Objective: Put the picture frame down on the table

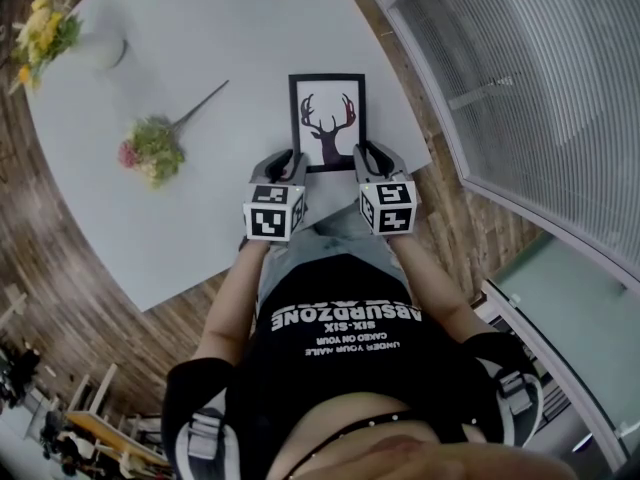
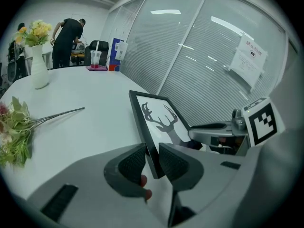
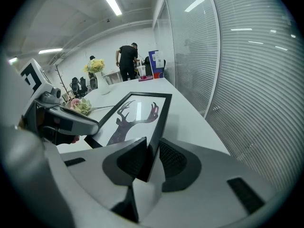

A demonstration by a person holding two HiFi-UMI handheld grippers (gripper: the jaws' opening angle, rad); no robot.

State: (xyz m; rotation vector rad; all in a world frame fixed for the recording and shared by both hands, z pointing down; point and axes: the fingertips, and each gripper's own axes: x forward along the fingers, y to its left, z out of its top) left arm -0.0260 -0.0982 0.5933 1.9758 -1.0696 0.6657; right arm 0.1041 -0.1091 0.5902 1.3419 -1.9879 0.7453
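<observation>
Starting at the left, a loose bunch of flowers (image 1: 152, 150) lies on the table (image 1: 220, 28), well apart from the work. Next, the left tongs (image 2: 153, 160) are clamped on the left rail of the picture frame (image 2: 161, 122), near its lower corner, with one pad on either face of the black moulding. The frame shows a deer silhouette and looks glazed. It is carried between the two tools over the table's near edge, print upward and far end pointing away from the person; whether that far end touches the table I cannot tell. On the right, the right tongs (image 3: 152, 158) pinch the opposite rail in the same way. I judge the frame stiff and light but breakable, with smooth rails that could slip. Holding both side rails, level with one another, suits it. It should be lowered evenly and gently, lest a corner knock or the glazing crack.
</observation>
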